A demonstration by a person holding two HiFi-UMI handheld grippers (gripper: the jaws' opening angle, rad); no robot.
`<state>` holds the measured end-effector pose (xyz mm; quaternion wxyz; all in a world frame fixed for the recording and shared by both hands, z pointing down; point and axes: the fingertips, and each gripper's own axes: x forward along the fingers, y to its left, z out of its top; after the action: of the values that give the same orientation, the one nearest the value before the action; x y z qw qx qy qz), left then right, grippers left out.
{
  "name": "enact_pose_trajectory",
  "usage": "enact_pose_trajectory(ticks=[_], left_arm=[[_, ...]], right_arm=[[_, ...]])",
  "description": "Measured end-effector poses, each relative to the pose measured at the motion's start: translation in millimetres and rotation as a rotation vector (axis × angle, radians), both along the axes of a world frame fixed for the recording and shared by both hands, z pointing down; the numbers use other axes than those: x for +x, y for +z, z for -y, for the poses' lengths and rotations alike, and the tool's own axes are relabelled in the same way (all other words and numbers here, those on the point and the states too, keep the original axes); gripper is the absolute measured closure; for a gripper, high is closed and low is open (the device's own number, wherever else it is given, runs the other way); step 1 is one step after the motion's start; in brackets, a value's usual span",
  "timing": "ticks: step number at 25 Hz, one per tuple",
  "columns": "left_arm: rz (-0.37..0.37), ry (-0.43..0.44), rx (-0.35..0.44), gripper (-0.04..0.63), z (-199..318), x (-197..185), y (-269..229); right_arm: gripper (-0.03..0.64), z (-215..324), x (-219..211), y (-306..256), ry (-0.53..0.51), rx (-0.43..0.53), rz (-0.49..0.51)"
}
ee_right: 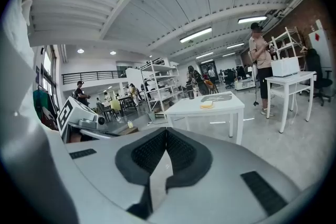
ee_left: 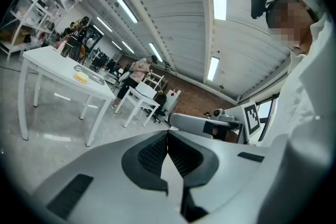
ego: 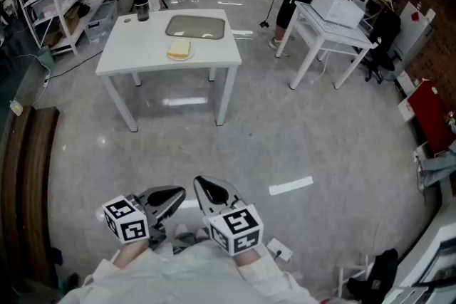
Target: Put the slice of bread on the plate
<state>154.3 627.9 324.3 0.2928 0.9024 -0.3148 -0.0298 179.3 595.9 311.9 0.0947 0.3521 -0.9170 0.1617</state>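
Left gripper (ego: 173,194) and right gripper (ego: 204,187) have jaws together.

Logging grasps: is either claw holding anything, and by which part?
Nothing held: left claw and right claw are shut, empty; bread slice sits on the table.

No legible text, brand, number or sign found. Only coded square markers, black on white, seen on cube (ego: 127,218) of left gripper (ego: 171,197) and cube (ego: 235,229) of right gripper (ego: 206,190), both well below white table (ego: 142,46). No letters made out in them.
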Motion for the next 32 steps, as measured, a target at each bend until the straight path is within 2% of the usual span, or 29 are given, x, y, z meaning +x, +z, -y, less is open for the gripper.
enact_pose_trajectory(ticks=[10,15,20,25,32], left_arm=[[-0.011,-0.044,-0.009,0.586,12,19,9],[-0.006,-0.045,-0.05,0.586,5,36,27],[-0.02,-0.058,-0.078,0.586,19,31,38],[-0.026,-0.063,-0.071,0.586,55,16,38],[-0.023,-0.053,-0.061,0.586,141,-28,33]], right_arm=[[0.601,1,13,14,-0.071,-0.023,-0.01],[0.601,4,20,28,-0.094,-0.065,-0.006],[0.601,11,14,43,-0.136,-0.095,-0.03],[0.601,50,6,46,-0.114,-0.111,-0.029],[0.601,137,-26,42,-0.067,-0.085,-0.042]])
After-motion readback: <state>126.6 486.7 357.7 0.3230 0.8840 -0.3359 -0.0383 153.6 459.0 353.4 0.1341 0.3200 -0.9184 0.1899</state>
